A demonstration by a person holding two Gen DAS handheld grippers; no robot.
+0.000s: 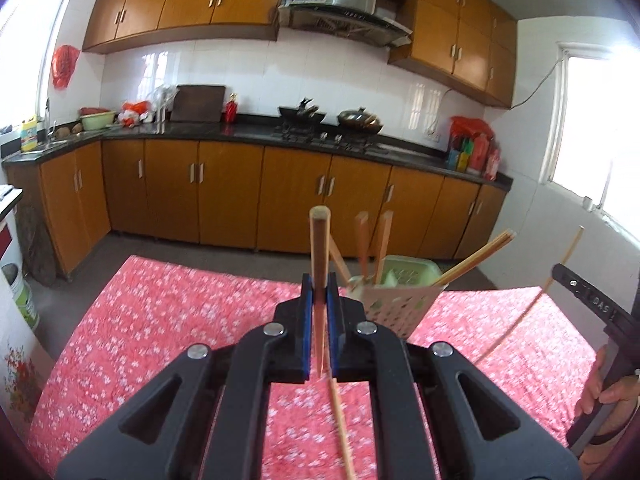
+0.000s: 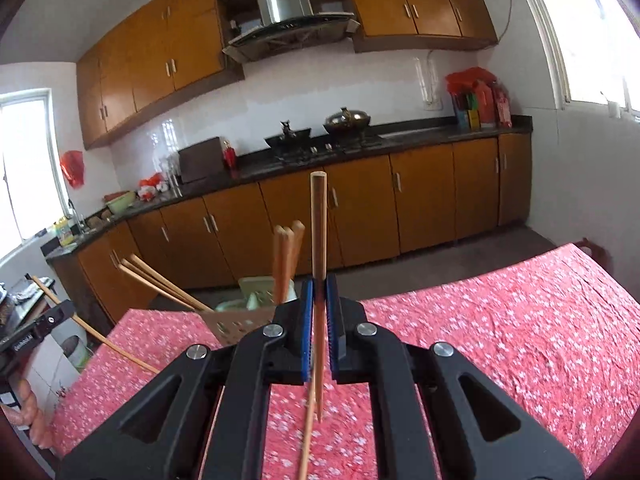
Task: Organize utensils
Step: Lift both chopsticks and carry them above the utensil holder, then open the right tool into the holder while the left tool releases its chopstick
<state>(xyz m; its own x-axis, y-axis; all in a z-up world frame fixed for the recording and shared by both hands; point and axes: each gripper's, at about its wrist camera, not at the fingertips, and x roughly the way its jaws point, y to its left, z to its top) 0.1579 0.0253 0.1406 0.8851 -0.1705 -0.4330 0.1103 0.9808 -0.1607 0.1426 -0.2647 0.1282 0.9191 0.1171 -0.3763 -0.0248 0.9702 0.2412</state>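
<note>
Two chopsticks held above the table, to be dropped into the holder

Left wrist view: one chopstick (image 1: 319, 248) is pinched upright by the left gripper (image 1: 319, 300); the perforated holder (image 1: 394, 300) stands just right and beyond, so the tip should be steered over its rim before release. Right wrist view: another chopstick (image 2: 318, 240) is clamped by the right gripper (image 2: 319, 300), the holder (image 2: 236, 322) near left; a spare chopstick (image 2: 306, 436) lies on the floral cloth (image 2: 500, 320).

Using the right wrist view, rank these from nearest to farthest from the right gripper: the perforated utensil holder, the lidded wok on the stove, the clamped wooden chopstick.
1. Wooden chopstick, clamped in the right gripper.
2. Perforated utensil holder, just left, on the table.
3. Lidded wok, far counter, upper right.
</note>
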